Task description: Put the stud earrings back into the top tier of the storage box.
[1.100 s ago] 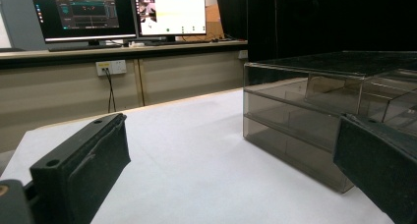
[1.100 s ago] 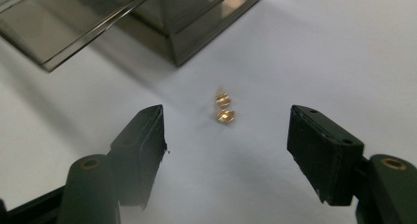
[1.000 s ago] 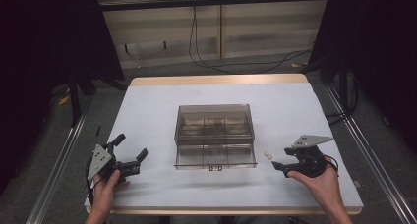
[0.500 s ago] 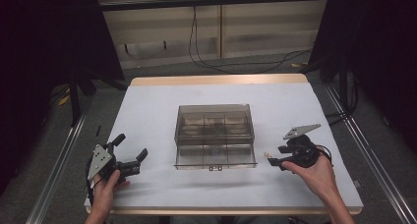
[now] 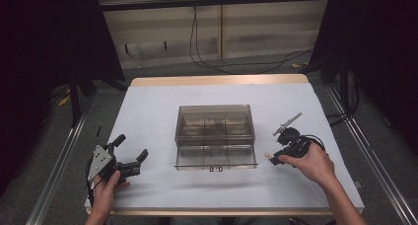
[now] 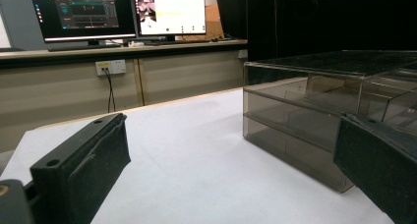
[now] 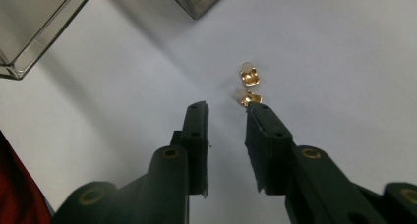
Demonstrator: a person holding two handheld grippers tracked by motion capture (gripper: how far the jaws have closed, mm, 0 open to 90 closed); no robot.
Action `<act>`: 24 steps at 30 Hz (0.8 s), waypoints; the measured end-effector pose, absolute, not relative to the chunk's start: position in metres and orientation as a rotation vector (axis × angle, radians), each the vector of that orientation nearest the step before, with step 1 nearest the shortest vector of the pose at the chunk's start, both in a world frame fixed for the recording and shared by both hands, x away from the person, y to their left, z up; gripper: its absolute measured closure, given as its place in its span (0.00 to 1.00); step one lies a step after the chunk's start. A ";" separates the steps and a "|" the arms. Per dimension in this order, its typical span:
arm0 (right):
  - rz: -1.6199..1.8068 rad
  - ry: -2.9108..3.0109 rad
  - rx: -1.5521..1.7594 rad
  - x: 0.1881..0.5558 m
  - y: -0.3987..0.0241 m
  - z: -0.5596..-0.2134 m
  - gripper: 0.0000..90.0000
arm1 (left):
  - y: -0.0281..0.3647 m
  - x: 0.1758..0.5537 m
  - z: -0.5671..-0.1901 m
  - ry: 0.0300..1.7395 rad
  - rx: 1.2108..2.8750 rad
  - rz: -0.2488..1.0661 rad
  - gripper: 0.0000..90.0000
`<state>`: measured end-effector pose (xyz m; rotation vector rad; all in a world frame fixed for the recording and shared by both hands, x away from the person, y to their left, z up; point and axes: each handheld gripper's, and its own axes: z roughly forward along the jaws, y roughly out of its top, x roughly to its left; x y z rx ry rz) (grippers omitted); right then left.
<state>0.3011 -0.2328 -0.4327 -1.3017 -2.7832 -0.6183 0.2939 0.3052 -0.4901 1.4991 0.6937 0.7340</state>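
A smoky clear plastic box (image 5: 215,136) with compartments and a shallow front drawer sits mid-table; it also stands close by in the left gripper view (image 6: 319,111). Two small gold clips (image 7: 251,75) lie on the white table cover just beyond my right gripper (image 7: 226,107). The nearer clip (image 7: 246,98) touches the tip of one jaw. The jaws have just been closing and still stand apart, with nothing between them. This gripper (image 5: 271,157) points down by the box's front right corner. My left gripper (image 5: 131,147) rests open at the front left, with bare table between its jaws (image 6: 230,123).
White cover (image 5: 148,111) spreads over the table top, with wooden edges at the front and back. Beyond the far edge, cables (image 5: 207,62) lie on the floor. Monitors (image 6: 118,10) stand on a far desk. Metal rails run along both sides.
My right gripper has moved left toward the box's front right corner and tipped downward, and its jaws have narrowed. The left gripper has stayed put.
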 end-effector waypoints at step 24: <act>-0.361 -2.817 -1.193 0.331 -0.214 -0.440 0.82 | 0.305 0.294 -0.490 0.697 1.496 0.733 0.01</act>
